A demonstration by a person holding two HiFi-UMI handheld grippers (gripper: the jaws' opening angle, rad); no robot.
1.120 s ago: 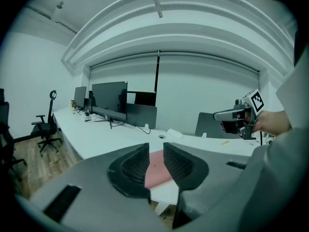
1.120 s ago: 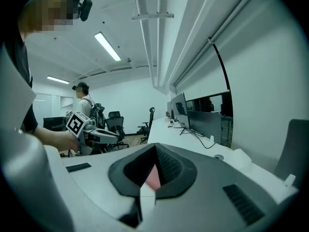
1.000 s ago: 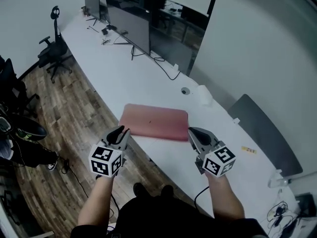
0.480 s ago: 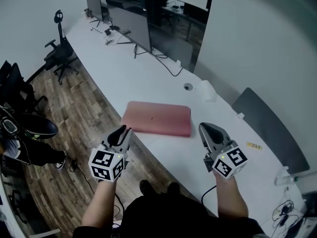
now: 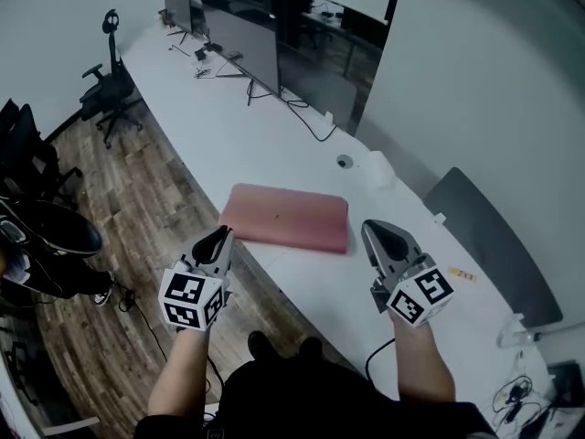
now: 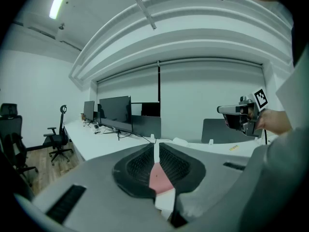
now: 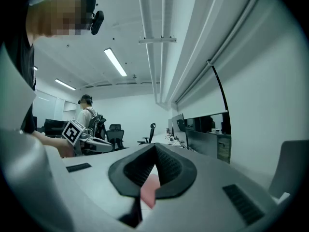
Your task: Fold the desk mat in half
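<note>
The pink desk mat [image 5: 285,218] lies flat on the white desk [image 5: 228,144], near its front edge, and it looks folded over on itself. Both grippers hover short of it, touching nothing. My left gripper [image 5: 219,236] hangs off the desk's front edge, left of the mat; its jaws have just been closing to a thin slit with nothing between them [image 6: 156,146]. My right gripper [image 5: 377,231] is over the desk just right of the mat, shut and empty [image 7: 155,148]. A pink strip of the mat [image 6: 157,178] shows through the left jaws' gap.
Monitors [image 5: 247,48] and cables stand at the far end of the desk, with a white object [image 5: 377,169] behind the mat. A grey chair back [image 5: 484,245] is at the right. Office chairs [image 5: 105,85] stand on the wood floor. A person [image 7: 89,115] stands far off.
Both grippers have risen a little and sit closer to me in the view. The left jaws have narrowed. The mat has not moved.
</note>
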